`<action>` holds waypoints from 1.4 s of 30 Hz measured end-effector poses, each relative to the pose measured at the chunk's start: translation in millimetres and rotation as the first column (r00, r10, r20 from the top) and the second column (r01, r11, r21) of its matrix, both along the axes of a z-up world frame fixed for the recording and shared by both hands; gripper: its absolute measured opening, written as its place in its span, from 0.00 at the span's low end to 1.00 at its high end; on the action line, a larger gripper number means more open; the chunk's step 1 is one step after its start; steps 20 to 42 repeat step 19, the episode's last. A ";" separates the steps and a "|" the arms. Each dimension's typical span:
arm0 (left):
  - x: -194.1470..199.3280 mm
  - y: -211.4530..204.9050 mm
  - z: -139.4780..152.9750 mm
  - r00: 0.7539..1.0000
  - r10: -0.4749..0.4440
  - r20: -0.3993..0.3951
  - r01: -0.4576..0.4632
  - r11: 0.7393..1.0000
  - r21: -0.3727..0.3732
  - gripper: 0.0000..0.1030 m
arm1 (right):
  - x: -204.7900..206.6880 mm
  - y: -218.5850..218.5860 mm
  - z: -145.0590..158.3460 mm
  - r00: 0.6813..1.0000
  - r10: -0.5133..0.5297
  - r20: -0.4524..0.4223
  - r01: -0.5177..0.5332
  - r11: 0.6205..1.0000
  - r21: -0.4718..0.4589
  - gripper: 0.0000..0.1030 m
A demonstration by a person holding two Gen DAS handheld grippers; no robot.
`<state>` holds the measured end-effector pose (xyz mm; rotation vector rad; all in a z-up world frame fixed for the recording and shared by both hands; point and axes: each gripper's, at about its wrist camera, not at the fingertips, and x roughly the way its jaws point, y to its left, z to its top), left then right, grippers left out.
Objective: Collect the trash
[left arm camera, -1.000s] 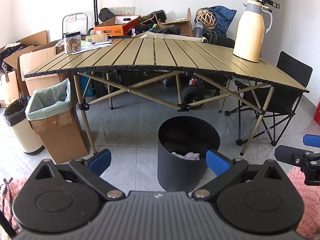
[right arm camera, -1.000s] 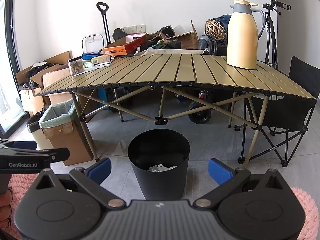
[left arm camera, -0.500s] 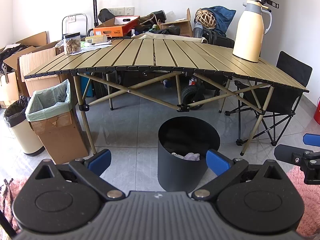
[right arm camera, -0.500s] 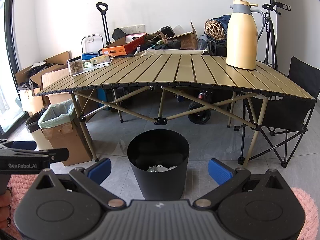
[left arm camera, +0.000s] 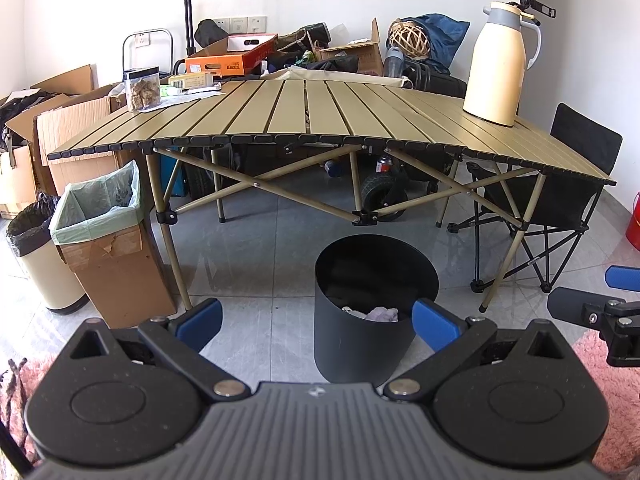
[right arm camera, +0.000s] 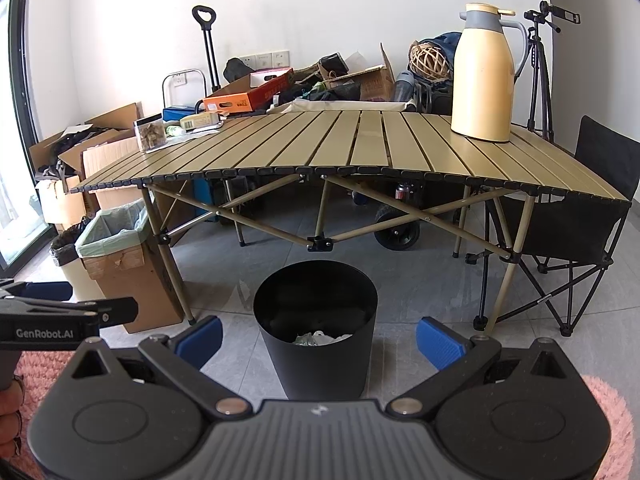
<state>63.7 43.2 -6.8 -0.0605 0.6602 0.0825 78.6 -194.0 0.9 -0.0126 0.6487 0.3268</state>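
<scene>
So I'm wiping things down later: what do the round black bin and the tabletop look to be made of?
The black bin looks like thin matte sheet metal or hard plastic: smooth seamless wall, dull sheen, crisp rim; which one stays open. The tabletop looks like painted metal slats, likely aluminium: long olive-tan strips with a soft satin gloss and black end caps.

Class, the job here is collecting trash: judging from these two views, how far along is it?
Done: the black bin on the floor already holds crumpled trash. In hand: nothing; the left tool and right tool are both open and empty, hovering over the bin. Left: no loose trash shows on the floor; whether the small items at the folding table's far corner are trash cannot be told.
</scene>
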 end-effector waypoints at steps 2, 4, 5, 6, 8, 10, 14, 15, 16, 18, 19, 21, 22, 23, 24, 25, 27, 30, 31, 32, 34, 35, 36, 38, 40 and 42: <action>0.1 0.1 -0.1 1.000 0.000 0.000 0.000 1.000 -0.001 1.00 | -0.2 0.2 0.0 1.000 0.000 0.000 0.000 1.000 0.000 1.00; -0.3 0.4 0.0 1.000 0.000 0.000 0.000 1.000 0.000 1.00 | -0.2 0.3 0.1 1.000 0.000 0.000 0.000 1.000 0.000 1.00; 0.0 0.3 0.0 1.000 0.000 0.000 0.000 1.000 0.000 1.00 | 0.3 -0.1 -0.1 1.000 0.000 0.000 0.000 1.000 0.000 1.00; -0.4 0.4 0.0 1.000 0.000 0.001 0.000 1.000 -0.001 1.00 | 0.5 -0.2 -0.3 1.000 -0.001 0.000 0.001 1.000 0.000 1.00; 1.0 -0.5 0.4 1.000 -0.001 0.003 0.001 1.000 0.000 1.00 | 0.2 0.0 -0.2 1.000 0.000 0.000 0.000 1.000 0.000 1.00; 2.3 -1.1 0.8 1.000 -0.004 0.005 0.004 1.000 0.000 1.00 | -0.2 0.3 0.0 1.000 0.000 0.000 0.000 1.000 -0.001 1.00; 2.0 -1.0 1.1 1.000 -0.004 0.006 0.004 1.000 0.002 1.00 | 0.9 -1.1 0.2 1.000 -0.001 -0.001 0.000 1.000 -0.001 1.00; 1.3 -0.1 1.5 1.000 -0.002 0.008 0.002 1.000 0.007 1.00 | 1.0 -1.2 0.2 1.000 -0.001 -0.001 0.001 1.000 -0.001 1.00; 1.8 -0.9 1.7 1.000 -0.001 0.010 0.001 1.000 0.011 1.00 | 0.4 -0.5 0.3 1.000 -0.001 0.000 0.001 1.000 -0.001 1.00; 1.3 -0.1 2.2 1.000 -0.006 0.014 0.006 1.000 0.007 1.00 | 0.6 -0.7 0.2 1.000 0.000 -0.001 0.000 1.000 -0.001 1.00; 1.0 0.8 2.4 1.000 -0.009 0.015 0.009 1.000 0.007 1.00 | 0.5 -0.5 0.2 1.000 0.000 -0.001 0.000 1.000 -0.001 1.00; 1.0 0.8 2.4 1.000 -0.009 0.015 0.009 1.000 0.007 1.00 | 0.5 -0.5 0.2 1.000 0.000 -0.001 0.000 1.000 -0.001 1.00; 1.0 0.8 2.4 1.000 -0.009 0.015 0.009 1.000 0.007 1.00 | 0.5 -0.5 0.2 1.000 0.000 -0.001 0.000 1.000 -0.001 1.00; 1.0 0.8 2.4 1.000 -0.009 0.015 0.009 1.000 0.007 1.00 | 0.5 -0.5 0.2 1.000 0.000 -0.001 0.000 1.000 -0.001 1.00; 1.0 0.8 2.4 1.000 -0.009 0.015 0.009 1.000 0.007 1.00 | 0.5 -0.5 0.2 1.000 0.000 -0.001 0.000 1.000 -0.001 1.00; 1.0 0.8 2.4 1.000 -0.009 0.015 0.009 1.000 0.007 1.00 | 0.5 -0.5 0.2 1.000 0.000 -0.001 0.000 1.000 -0.001 1.00; 1.0 0.8 2.4 1.000 -0.009 0.015 0.009 1.000 0.007 1.00 | 0.5 -0.5 0.2 1.000 0.000 -0.001 0.000 1.000 -0.001 1.00; 1.0 0.8 2.4 1.000 -0.009 0.015 0.009 1.000 0.007 1.00 | 0.5 -0.5 0.2 1.000 0.000 -0.001 0.000 1.000 -0.001 1.00; 1.0 0.8 2.4 1.000 -0.009 0.015 0.009 1.000 0.007 1.00 | 0.5 -0.5 0.2 1.000 0.000 -0.001 0.000 1.000 -0.001 1.00; 1.0 0.8 2.4 1.000 -0.009 0.015 0.009 1.000 0.007 1.00 | 0.5 -0.5 0.2 1.000 0.000 -0.001 0.000 1.000 -0.001 1.00; 1.0 0.8 2.4 1.000 -0.009 0.015 0.009 1.000 0.007 1.00 | 0.5 -0.5 0.2 1.000 0.000 -0.001 0.000 1.000 -0.001 1.00; 1.0 0.8 2.4 1.000 -0.009 0.015 0.009 1.000 0.007 1.00 | 0.5 -0.5 0.2 1.000 0.000 -0.001 0.000 1.000 -0.001 1.00; 1.0 0.8 2.4 1.000 -0.009 0.015 0.009 1.000 0.007 1.00 | 0.5 -0.5 0.2 1.000 0.000 -0.001 0.000 1.000 -0.001 1.00; 1.0 0.8 2.4 1.000 -0.009 0.015 0.009 1.000 0.007 1.00 | 0.5 -0.5 0.2 1.000 0.000 -0.001 0.000 1.000 -0.001 1.00; 1.0 0.8 2.4 1.000 -0.009 0.015 0.009 1.000 0.007 1.00 | 0.5 -0.5 0.2 1.000 0.000 -0.001 0.000 1.000 -0.001 1.00; 1.0 0.8 2.4 1.000 -0.009 0.015 0.009 1.000 0.007 1.00 | 0.5 -0.5 0.2 1.000 0.000 -0.001 0.000 1.000 -0.001 1.00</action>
